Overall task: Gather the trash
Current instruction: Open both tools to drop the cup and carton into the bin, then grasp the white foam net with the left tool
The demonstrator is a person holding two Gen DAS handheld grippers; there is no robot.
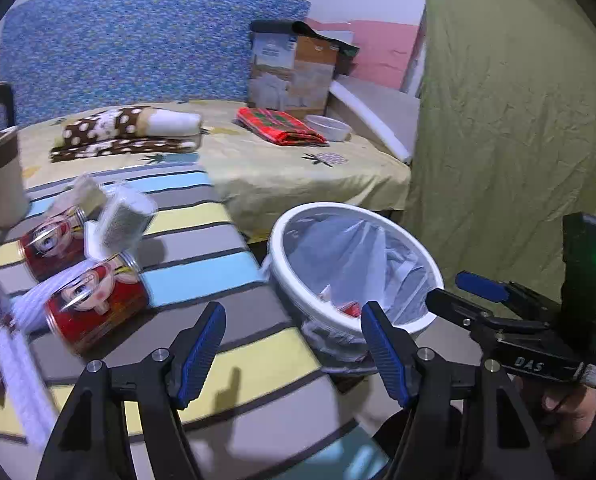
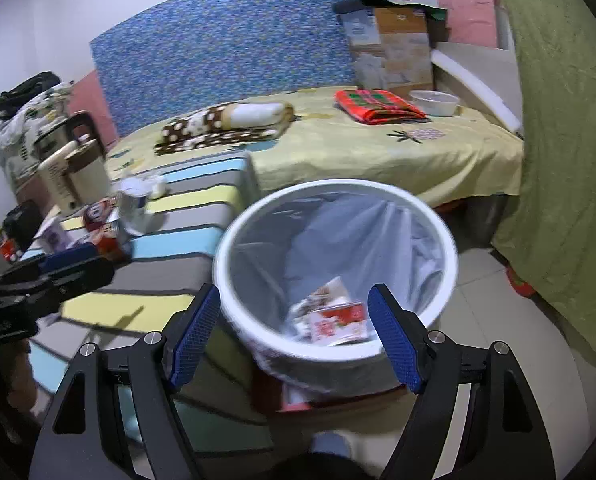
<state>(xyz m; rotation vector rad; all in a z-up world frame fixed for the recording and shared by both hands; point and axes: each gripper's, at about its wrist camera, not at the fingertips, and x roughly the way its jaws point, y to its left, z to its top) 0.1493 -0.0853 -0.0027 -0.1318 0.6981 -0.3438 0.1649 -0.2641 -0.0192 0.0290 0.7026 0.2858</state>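
Reaching for more trash, both grippers spread and empty
Left wrist: left gripper (image 1: pixel 293 344) released over striped cloth (image 1: pixel 201 280), red cans (image 1: pixel 93 308) just left; best squared to nearest can. Right wrist: right gripper (image 2: pixel 293 336) released above lined bin (image 2: pixel 446 256) holding red carton (image 2: pixel 338 322)

White round bin (image 2: pixel 438 240) w/ clear plastic liner is standing on the floor just beside the striped surface; a red-and-white carton (image 2: pixel 340 322) and paper scraps are lying at its bottom. Two red cartoon-print cans (image 1: pixel 93 308) are lying on their sides on the stripes, w/ white wrappers (image 1: pixel 125 220) sitting beside them.
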